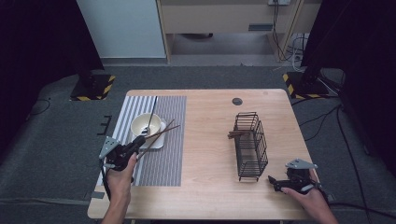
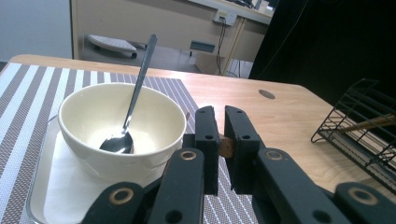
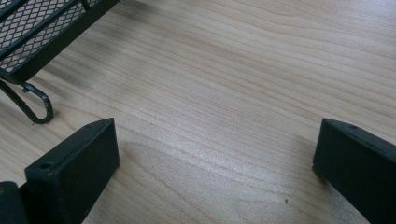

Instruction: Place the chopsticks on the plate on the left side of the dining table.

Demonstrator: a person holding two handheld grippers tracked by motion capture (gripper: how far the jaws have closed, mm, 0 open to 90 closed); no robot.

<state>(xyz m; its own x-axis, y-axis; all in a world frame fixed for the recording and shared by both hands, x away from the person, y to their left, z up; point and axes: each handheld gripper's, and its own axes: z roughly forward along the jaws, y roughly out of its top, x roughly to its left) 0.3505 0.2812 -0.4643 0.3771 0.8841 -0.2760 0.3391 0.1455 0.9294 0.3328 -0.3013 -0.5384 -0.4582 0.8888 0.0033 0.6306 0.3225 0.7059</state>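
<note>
Chopsticks [image 1: 159,134], left of centre in the high view, look light, stiff, slippery; left gripper [image 2: 220,140] pinches their ends, right gripper [image 3: 215,158] gapes empty.

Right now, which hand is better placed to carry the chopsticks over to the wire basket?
Left. The left gripper is shut on the chopsticks beside the bowl; the right gripper rests open by the wire basket.

Grey carpet floor [image 1: 56,140], black curtains [image 1: 37,37] both sides, beige cabinet [image 1: 224,16] at back, white panel [image 1: 121,28].
</note>
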